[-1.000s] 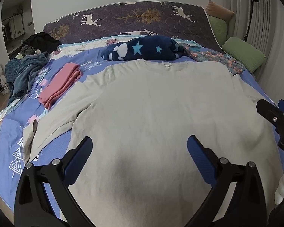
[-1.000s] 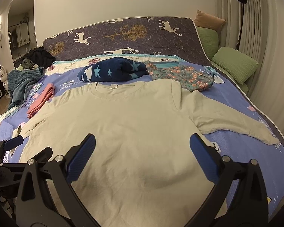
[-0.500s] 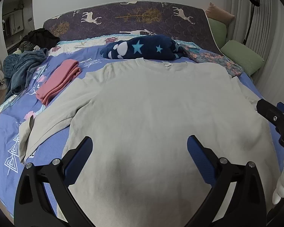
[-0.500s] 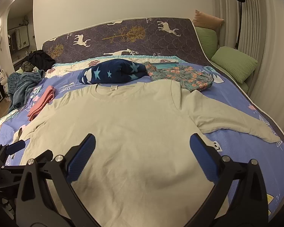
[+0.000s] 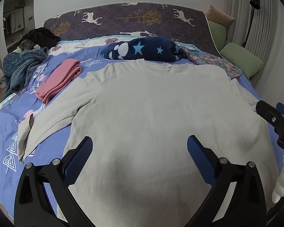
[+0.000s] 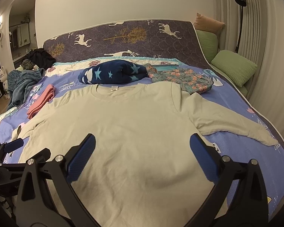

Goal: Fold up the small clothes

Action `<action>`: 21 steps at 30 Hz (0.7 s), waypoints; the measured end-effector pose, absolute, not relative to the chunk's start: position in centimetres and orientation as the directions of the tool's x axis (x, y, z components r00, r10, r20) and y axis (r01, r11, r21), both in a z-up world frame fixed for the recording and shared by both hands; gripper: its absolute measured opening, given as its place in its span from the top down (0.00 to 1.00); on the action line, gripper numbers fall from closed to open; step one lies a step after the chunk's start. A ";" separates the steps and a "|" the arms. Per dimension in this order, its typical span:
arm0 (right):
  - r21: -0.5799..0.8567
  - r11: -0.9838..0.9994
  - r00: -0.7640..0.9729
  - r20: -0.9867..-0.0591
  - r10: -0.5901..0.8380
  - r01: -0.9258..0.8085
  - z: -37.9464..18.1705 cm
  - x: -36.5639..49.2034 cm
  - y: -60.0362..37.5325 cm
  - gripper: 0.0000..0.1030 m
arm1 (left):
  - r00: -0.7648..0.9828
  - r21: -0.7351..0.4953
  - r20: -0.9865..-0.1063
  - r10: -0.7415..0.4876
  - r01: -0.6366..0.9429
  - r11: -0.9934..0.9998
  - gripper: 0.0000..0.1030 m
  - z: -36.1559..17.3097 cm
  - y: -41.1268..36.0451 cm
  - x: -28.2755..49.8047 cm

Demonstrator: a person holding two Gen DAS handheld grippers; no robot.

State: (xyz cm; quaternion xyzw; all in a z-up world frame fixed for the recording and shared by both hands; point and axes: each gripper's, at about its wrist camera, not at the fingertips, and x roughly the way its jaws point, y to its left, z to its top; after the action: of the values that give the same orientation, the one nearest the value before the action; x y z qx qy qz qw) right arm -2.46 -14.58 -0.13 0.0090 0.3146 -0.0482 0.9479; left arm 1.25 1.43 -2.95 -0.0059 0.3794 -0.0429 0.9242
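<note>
Left tool (image 5: 140, 151) and right tool (image 6: 143, 149) wide apart, empty, level above flat beige shirt (image 6: 126, 124)

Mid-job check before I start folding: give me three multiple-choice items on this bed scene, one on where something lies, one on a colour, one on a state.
1. Where does the folded pink garment lie relative to the beige long-sleeve shirt?
A. On top of its chest
B. Beside its left sleeve, on the blue bedsheet
C. Under the green pillow

2. What colour are the stars on the dark blue blanket past the shirt's collar?
A. Light blue
B. Red
C. Yellow

3. How is the left gripper right now?
A. Shut on the shirt's hem
B. Shut on a sleeve
C. Open, above the shirt with nothing between its fingers

Answers: 1 B, the pink stack sits on the sheet by the sleeve. 2 A, the stars read light blue in both views. 3 C, its fingers stand wide apart over flat cloth.
</note>
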 end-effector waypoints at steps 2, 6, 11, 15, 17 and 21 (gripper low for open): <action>-0.017 0.995 0.797 -0.598 -0.087 0.096 -0.1 -2.5 -14.5 0.02 | 0.707 -0.046 -0.703 -0.083 0.071 0.996 0.03 -3.0 1.6 1.2; -0.019 0.995 0.794 -0.601 -0.088 0.096 -0.1 -2.4 -14.3 0.02 | 0.706 -0.055 -0.703 -0.089 0.070 0.996 0.03 -3.1 2.0 1.2; -0.026 0.995 0.793 -0.603 -0.089 0.091 -0.1 -2.3 -13.9 0.02 | 0.706 -0.060 -0.702 -0.089 0.066 0.996 0.03 -3.2 2.4 1.1; -0.033 0.996 0.794 -0.602 -0.089 0.087 0.0 -2.3 -13.6 0.02 | 0.712 -0.065 -0.696 -0.093 0.066 0.996 0.03 -3.2 2.7 1.0; -0.036 0.996 0.794 -0.602 -0.088 0.083 0.0 -2.3 -13.5 0.02 | 0.713 -0.065 -0.695 -0.092 0.065 0.996 0.03 -3.2 2.9 0.9; -0.041 0.996 0.794 -0.602 -0.086 0.077 -0.1 -2.4 -13.3 0.02 | 0.714 -0.065 -0.695 -0.087 0.058 0.996 0.03 -3.3 3.2 0.8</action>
State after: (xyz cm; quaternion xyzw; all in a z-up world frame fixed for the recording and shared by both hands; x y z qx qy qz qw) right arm -2.36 -13.29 -0.09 -0.0071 0.3182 -0.0433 0.9470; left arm 0.78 3.16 -3.26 -0.0191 0.3761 -0.0393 0.9256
